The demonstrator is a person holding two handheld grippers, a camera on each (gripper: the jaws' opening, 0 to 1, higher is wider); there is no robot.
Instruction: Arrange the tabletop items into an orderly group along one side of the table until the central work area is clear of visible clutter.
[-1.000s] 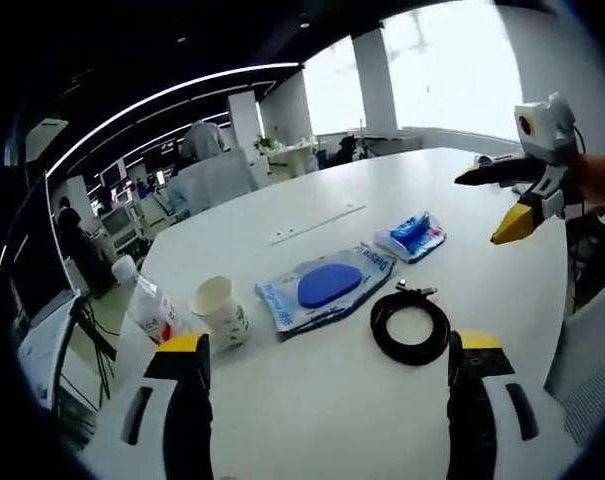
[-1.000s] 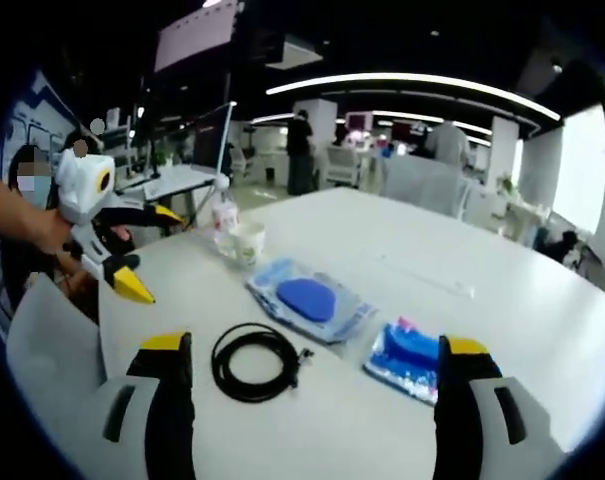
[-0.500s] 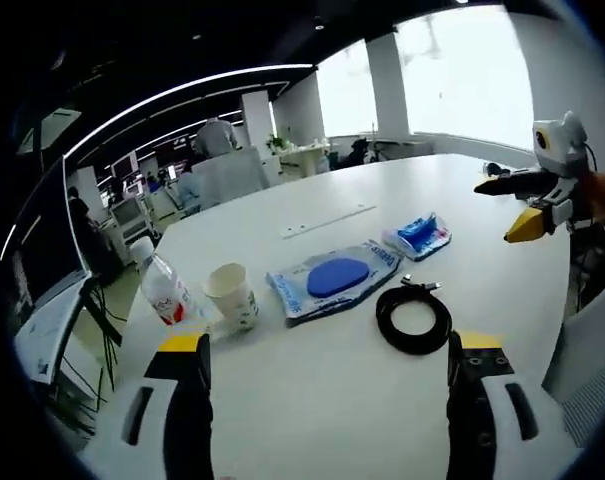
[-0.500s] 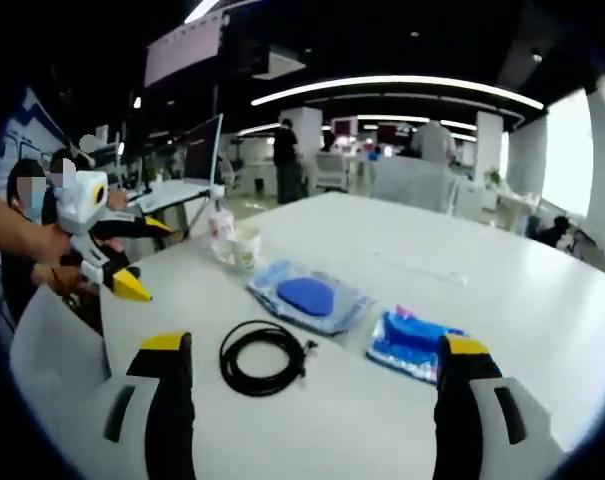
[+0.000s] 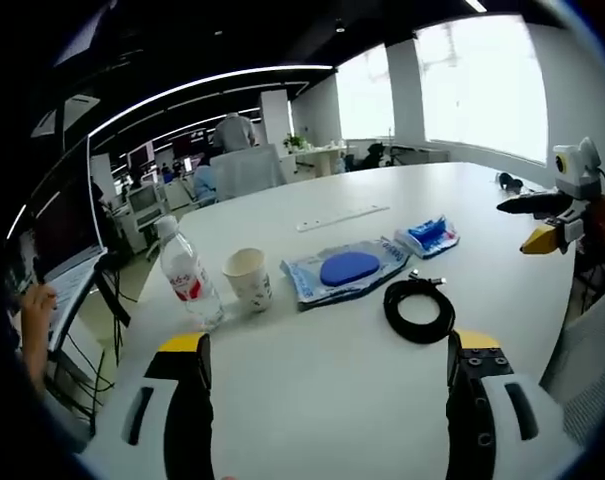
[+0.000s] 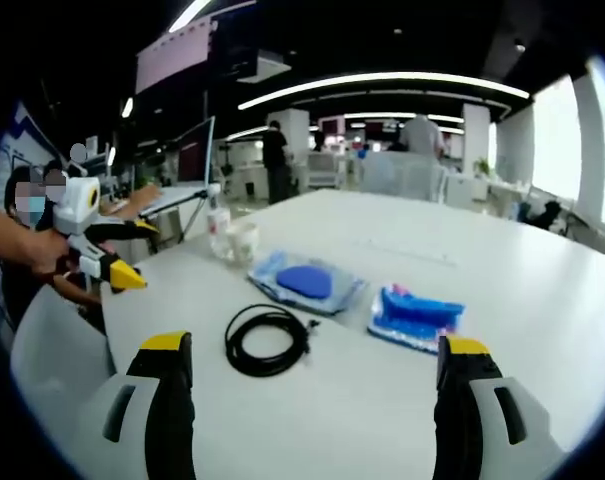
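Coiled cable (image 5: 418, 310) mid-table (bare table (image 5: 312, 400) toward both grippers)

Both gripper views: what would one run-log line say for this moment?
left gripper: open, empty | right gripper: open, empty | coiled black cable: on white table, untouched | tidying: not begun

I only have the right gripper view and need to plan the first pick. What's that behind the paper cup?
Observer: A clear water bottle with a red label, upright beside the paper cup, not touching it.
Operator: Anything near the table's window side?
Observer: A small dark item by that edge, too small to identify.
Operator: Left gripper free?
Observer: Yes, the left gripper has its jaws wide apart, holding nothing.
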